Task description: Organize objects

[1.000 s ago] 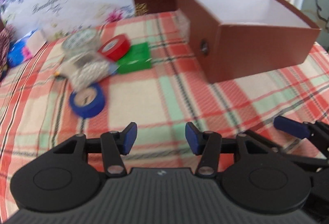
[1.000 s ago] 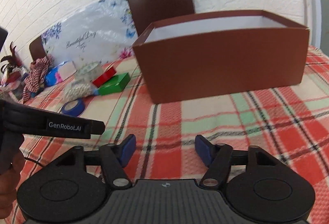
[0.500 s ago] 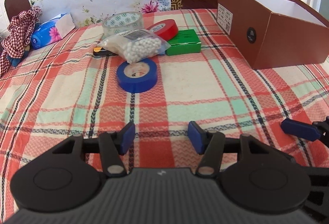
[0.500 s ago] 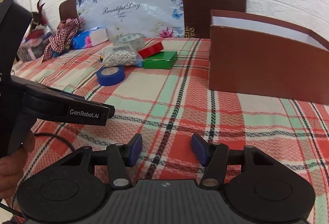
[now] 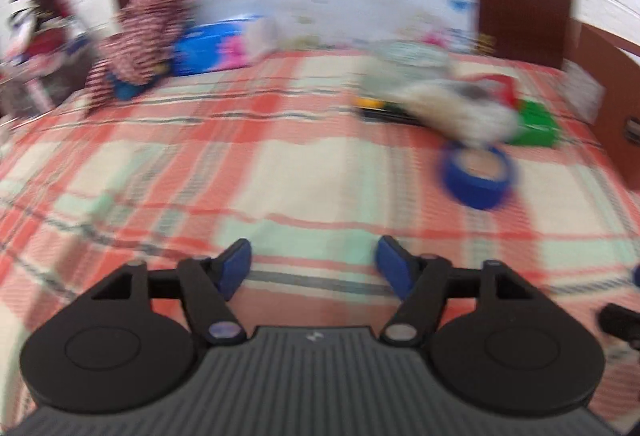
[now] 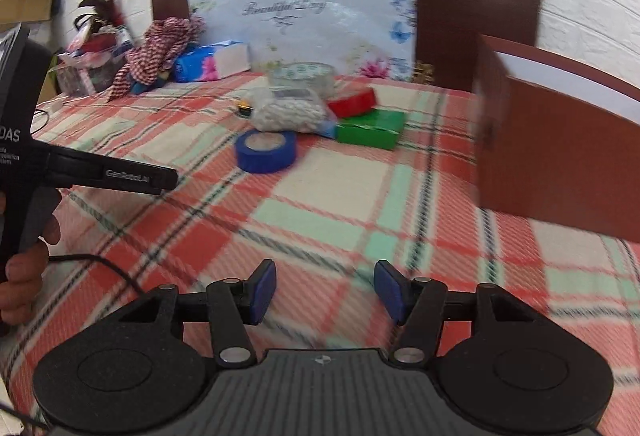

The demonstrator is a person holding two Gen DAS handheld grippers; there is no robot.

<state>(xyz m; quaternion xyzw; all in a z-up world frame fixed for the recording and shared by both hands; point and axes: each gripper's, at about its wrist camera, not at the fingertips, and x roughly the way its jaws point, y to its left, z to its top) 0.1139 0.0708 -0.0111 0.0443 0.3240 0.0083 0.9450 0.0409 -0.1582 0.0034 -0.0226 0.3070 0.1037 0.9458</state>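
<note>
A cluster lies on the plaid cloth: a blue tape roll [image 6: 266, 151] [image 5: 478, 173], a clear bag of white beads [image 6: 290, 111] [image 5: 452, 107], a red tape roll [image 6: 354, 103], a green box [image 6: 372, 127] [image 5: 536, 123] and a clear patterned tape roll [image 6: 304, 73]. The open brown box [image 6: 560, 155] stands at the right. My left gripper [image 5: 314, 264] hovers over bare cloth, left of and nearer than the blue roll, its jaws opening with nothing between them. My right gripper [image 6: 325, 290] is open and empty, also short of the cluster.
A blue tissue pack [image 6: 208, 63], a red checked cloth [image 6: 160, 51] and a clutter of small items [image 6: 92, 55] sit at the far left. A floral board [image 6: 300, 7] and chair backs [image 6: 476, 19] stand behind. A hand [image 6: 24, 268] holds the left gripper's handle.
Both views have swung left: the brown box has slid to the right edge and the cluster now sits right of centre. The left jaws have spread wider. The left view is now blurred.
</note>
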